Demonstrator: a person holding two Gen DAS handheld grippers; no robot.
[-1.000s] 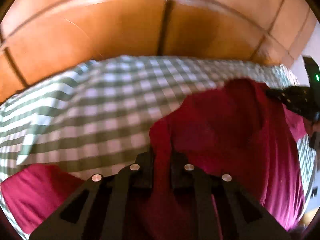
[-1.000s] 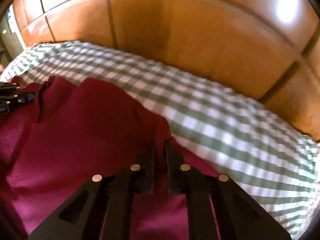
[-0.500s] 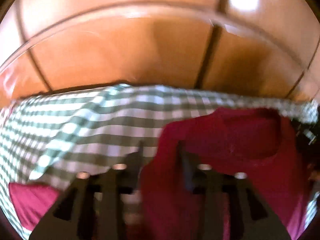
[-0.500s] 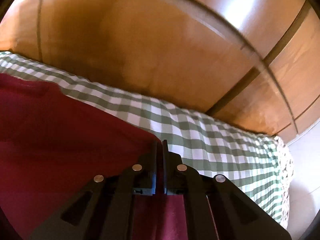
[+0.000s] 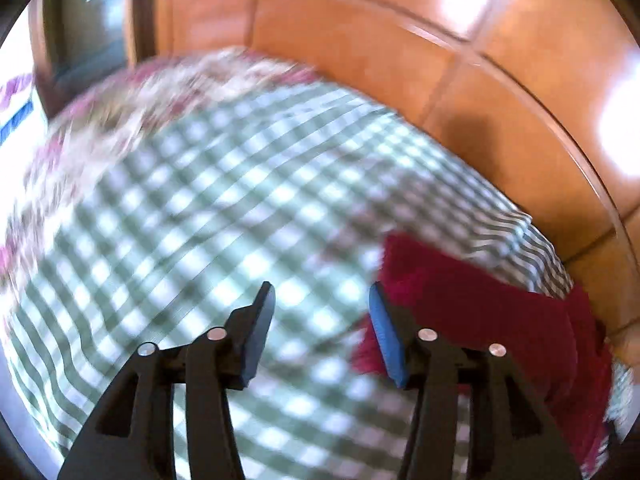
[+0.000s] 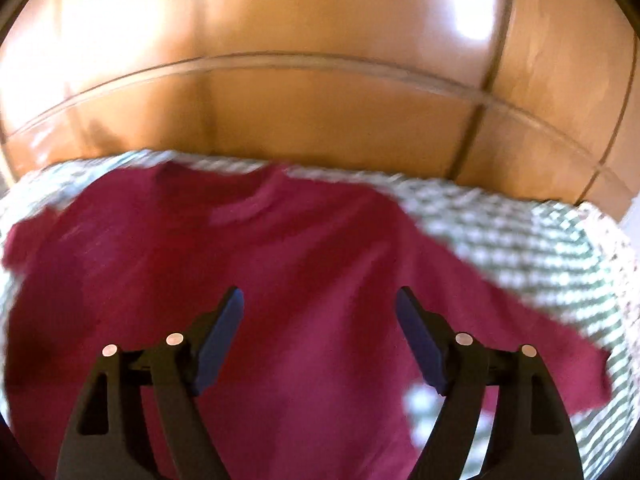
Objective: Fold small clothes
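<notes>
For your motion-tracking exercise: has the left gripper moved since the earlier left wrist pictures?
Yes. The left gripper has swung off the red shirt, which now lies to its right, and stands over bare checked sheet; its jaws are open with nothing between them.

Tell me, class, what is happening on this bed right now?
A person with a gripper in each hand is folding a dark red shirt laid on a green checked sheet. The right gripper is opening above the shirt, nothing between its fingers. The left gripper, also open and empty, hangs over bare sheet beside the shirt.
</notes>
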